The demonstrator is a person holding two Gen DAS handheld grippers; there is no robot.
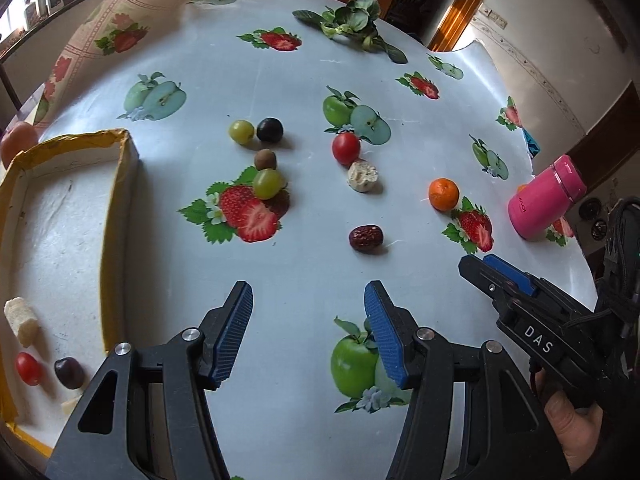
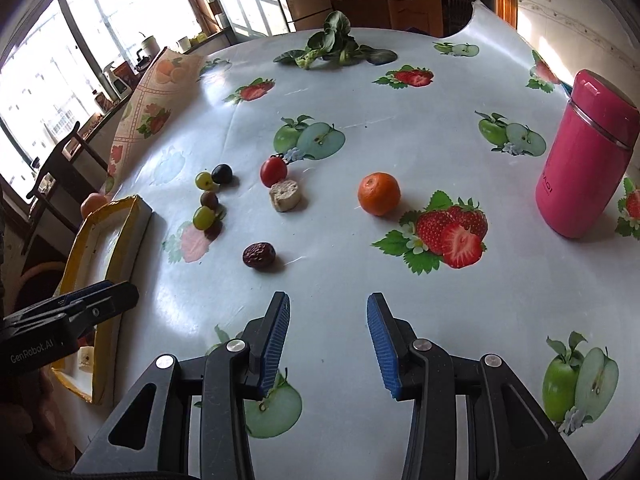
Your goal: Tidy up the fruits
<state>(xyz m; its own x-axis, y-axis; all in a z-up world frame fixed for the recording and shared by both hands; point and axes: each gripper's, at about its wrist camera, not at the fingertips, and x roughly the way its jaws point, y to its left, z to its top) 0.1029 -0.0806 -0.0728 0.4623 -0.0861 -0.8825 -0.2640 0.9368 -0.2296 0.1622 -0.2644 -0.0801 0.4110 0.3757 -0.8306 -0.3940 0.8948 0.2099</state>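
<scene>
Both claws empty over the tabletop [image 1: 304, 80], fruit half sorted.

Left claw [image 1: 308, 332] and right claw [image 2: 328, 344] are spread, pinching nothing. The date [image 1: 366, 237] lies at 12 o'clock of the left claw, the orange [image 2: 379, 193] at 12 of the right; the tray [image 1: 116, 216] at 9 already holds a tomato [image 1: 29, 367]. Risk: round fruit (grapes [image 1: 269, 182] especially) may roll off if a pad nudges it before closing.

Ahead of my blue-padded jaws: an orange tangerine [image 2: 379, 193], a pink flask [image 2: 585, 159], a fruit-printed white tablecloth [image 2: 400, 128].
</scene>
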